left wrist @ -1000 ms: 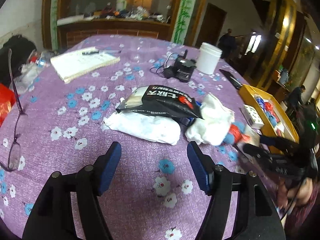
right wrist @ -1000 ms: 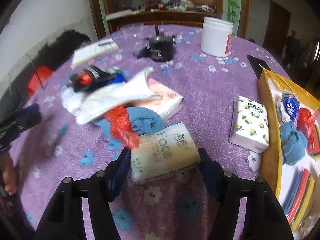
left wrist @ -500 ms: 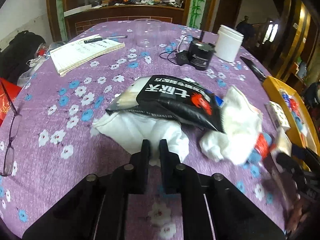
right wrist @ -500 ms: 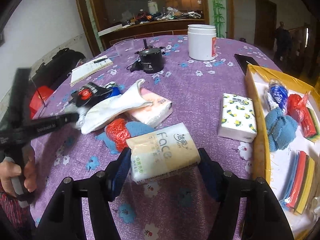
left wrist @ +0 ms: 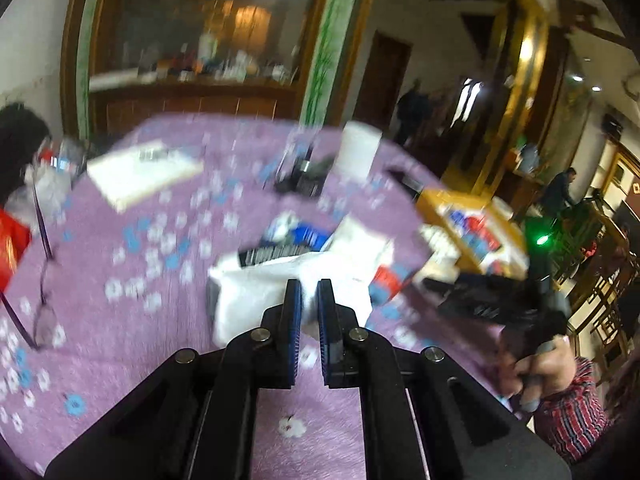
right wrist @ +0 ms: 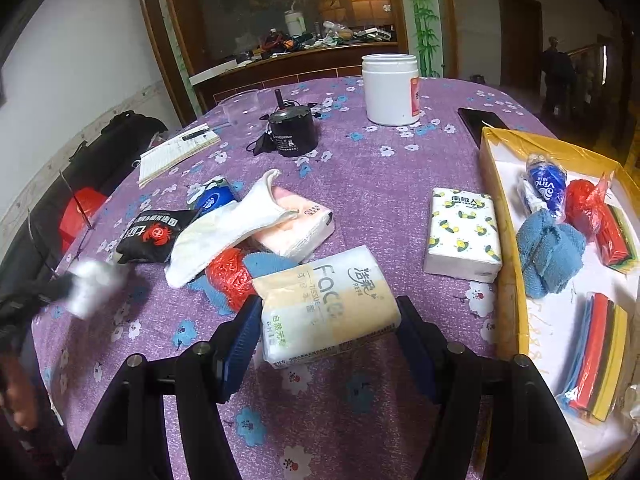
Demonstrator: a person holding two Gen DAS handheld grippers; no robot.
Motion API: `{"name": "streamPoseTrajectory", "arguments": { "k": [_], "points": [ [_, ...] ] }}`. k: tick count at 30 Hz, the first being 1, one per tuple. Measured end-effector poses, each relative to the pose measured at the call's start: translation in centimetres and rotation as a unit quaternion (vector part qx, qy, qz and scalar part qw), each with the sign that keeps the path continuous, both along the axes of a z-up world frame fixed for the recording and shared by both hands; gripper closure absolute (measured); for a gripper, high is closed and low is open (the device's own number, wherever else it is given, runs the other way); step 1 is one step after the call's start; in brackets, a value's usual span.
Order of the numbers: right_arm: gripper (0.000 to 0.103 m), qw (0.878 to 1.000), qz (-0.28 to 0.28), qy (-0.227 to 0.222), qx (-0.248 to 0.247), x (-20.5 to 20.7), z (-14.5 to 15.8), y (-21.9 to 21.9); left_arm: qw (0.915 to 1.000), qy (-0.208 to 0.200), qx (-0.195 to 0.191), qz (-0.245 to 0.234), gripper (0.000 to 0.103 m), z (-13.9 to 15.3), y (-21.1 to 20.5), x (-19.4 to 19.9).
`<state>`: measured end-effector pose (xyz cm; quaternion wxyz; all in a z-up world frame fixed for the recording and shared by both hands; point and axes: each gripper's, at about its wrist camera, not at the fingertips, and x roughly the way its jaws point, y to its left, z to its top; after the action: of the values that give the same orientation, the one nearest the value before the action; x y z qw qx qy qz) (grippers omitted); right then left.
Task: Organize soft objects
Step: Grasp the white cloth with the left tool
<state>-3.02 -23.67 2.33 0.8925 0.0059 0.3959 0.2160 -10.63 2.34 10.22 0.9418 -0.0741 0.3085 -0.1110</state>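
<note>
My left gripper [left wrist: 309, 286] is shut on a white cloth [left wrist: 256, 292] and holds it above the purple tablecloth; the view is blurred. The cloth also shows at the left of the right wrist view [right wrist: 94, 286]. My right gripper [right wrist: 328, 312] is shut on a cream "Face" tissue pack [right wrist: 326, 306] and holds it above the table. A pile lies behind it: a white towel [right wrist: 228, 228], a pink tissue pack [right wrist: 296, 228], a red bag [right wrist: 228, 276], a blue cloth [right wrist: 272, 264] and a black packet [right wrist: 154, 234]. A yellow tray [right wrist: 505, 280] at the right holds soft items.
A patterned tissue pack [right wrist: 462, 232] lies beside the tray. A white jar [right wrist: 390, 90], a black motor [right wrist: 291, 134], a phone [right wrist: 480, 120] and a notebook [right wrist: 176, 154] stand farther back. Glasses [left wrist: 42, 280] lie at the table's left edge.
My left gripper shut on the white cloth and has lifted it off the table, away from the black packet. My right gripper has kept its hold on the tissue pack and raised it a little.
</note>
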Motion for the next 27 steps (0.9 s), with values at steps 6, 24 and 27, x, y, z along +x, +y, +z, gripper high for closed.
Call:
{"name": "streamPoseTrajectory", "arguments": {
  "k": [6,24,27],
  "points": [
    [0.035,1.000,-0.002,-0.006,0.010,-0.2,0.2,-0.3,0.9994,-0.001,0.030,-0.014,0.097,-1.1,-1.9,0.9],
    [0.035,0.999,-0.002,-0.021,0.039,-1.7,1.9,-2.0,0.9939,-0.011,0.071,-0.084,0.097,0.0,-9.0,2.9],
    [0.035,0.999,-0.008,-0.023,0.048,-1.9,2.5,-2.7,0.9925,-0.013,0.072,-0.098,0.097,0.4,-10.3,3.2]
  ]
}}
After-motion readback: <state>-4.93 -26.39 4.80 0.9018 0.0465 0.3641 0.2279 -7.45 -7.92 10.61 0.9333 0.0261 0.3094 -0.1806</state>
